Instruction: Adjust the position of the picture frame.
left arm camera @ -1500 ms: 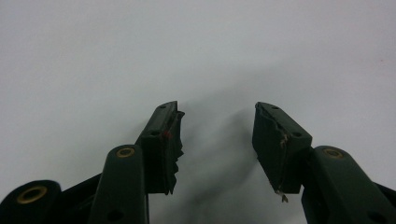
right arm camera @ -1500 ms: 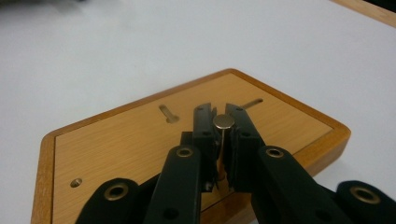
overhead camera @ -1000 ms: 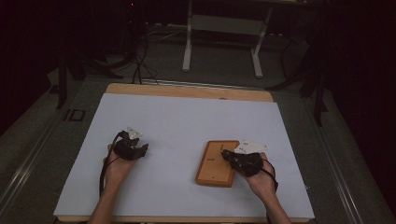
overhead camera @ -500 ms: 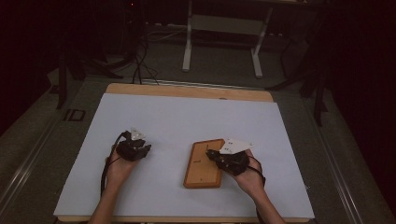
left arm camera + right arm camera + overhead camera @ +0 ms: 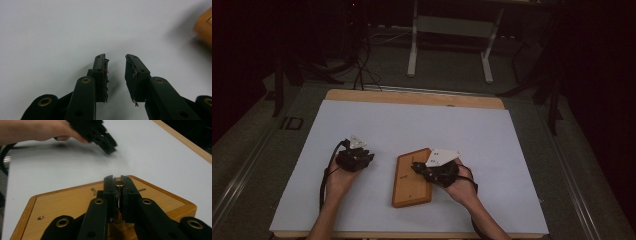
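A flat wooden board lies on the white table cover in front of the person. A brass knob stands up from the board. My right gripper rests over the board's near right part, and the right gripper view shows my right gripper shut on that knob. My left gripper hovers to the left of the board, apart from it. Its jaws have just been closing and stand open a narrow gap apart, with only the bare cover between them. The board's corner shows at the right edge of the left gripper view.
The white cover spreads over a wooden tabletop whose far edge is exposed. Beyond it are a dark floor, cables and a metal stand. Wide bare cover lies behind and to the right of the board.
The right gripper and the wooden board have slid to the left together, closer to the left gripper. The left hand has stayed where it was.
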The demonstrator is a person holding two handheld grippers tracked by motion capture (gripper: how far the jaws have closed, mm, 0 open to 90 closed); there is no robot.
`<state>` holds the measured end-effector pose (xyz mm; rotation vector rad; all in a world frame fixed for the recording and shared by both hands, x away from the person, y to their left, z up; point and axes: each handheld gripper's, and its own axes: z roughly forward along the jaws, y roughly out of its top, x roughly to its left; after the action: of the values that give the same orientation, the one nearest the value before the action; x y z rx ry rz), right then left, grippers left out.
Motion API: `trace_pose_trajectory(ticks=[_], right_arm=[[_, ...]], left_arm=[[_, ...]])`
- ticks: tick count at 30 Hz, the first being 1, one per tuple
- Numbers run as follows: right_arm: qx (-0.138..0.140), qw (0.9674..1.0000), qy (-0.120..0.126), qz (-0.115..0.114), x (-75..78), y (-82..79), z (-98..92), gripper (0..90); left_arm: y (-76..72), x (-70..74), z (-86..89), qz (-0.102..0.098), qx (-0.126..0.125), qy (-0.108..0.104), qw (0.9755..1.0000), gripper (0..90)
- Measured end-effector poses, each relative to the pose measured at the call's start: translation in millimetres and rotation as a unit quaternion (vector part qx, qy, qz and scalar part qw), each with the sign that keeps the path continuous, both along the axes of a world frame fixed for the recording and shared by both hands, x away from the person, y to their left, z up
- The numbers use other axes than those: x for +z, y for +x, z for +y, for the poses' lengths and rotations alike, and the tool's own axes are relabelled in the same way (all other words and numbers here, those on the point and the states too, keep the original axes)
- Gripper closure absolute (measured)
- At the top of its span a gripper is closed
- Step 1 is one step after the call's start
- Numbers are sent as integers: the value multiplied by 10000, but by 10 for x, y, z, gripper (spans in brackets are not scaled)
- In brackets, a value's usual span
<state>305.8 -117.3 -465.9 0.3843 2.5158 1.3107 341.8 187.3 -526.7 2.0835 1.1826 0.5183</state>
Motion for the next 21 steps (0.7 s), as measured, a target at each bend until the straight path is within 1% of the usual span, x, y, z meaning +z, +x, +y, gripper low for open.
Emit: trace_pose_trajectory(ticks=[1, 3, 4, 5, 6, 7, 8, 9, 11, 12, 13, 16, 17, 18, 19, 21], right_arm=[[92, 10000, 3, -6, 0, -1, 45, 842], [214, 9998, 6, -8, 4, -6, 106, 843], [214, 9998, 6, -8, 4, -6, 106, 843], [306, 9995, 22, -30, 8, -13, 160, 842], [306, 9995, 22, -30, 8, -13, 160, 842], [399, 9992, 34, -37, 13, -18, 208, 842], [440, 9990, 31, -52, 18, -18, 226, 842], [470, 9989, 43, -60, 21, -19, 244, 842], [517, 9986, 62, -76, 28, -19, 274, 842], [517, 9986, 62, -76, 28, -19, 274, 842], [580, 9983, 67, -76, 34, -22, 298, 842], [635, 9979, 59, -102, 37, -27, 316, 842], [695, 9975, 62, -98, 39, -32, 330, 842], [715, 9974, 70, -99, 38, -33, 335, 842], [745, 9972, 64, -102, 37, -33, 344, 842], [820, 9966, 48, -110, 31, -32, 359, 842]], left_arm=[[-3, 12, 6, 9, -44, -61, 10000, 710], [-8, 22, 5, 3, -100, -116, 9999, 726], [-8, 22, 5, 3, -100, -116, 9999, 754], [-14, 29, -3, 9, -209, -204, 9996, 784], [-14, 29, -3, 9, -209, -204, 9996, 798], [-22, 39, -19, 14, -340, -244, 9991, 820], [-22, 39, -19, 14, -340, -244, 9991, 833], [-29, 48, -35, 10, -457, -267, 9986, 855], [-34, 61, -60, -12, -569, -238, 9981, 891], [-34, 61, -60, -12, -569, -238, 9981, 894], [-43, 77, -86, -38, -705, -306, 9970, 898], [-46, 92, -107, -53, -777, -334, 9964, 900], [-48, 103, -131, -76, -865, -414, 9954, 900], [-48, 103, -131, -76, -865, -414, 9954, 900], [-43, 105, -164, -62, -939, -437, 9946, 899], [-36, 101, -179, -59, -969, -433, 9943, 899]])
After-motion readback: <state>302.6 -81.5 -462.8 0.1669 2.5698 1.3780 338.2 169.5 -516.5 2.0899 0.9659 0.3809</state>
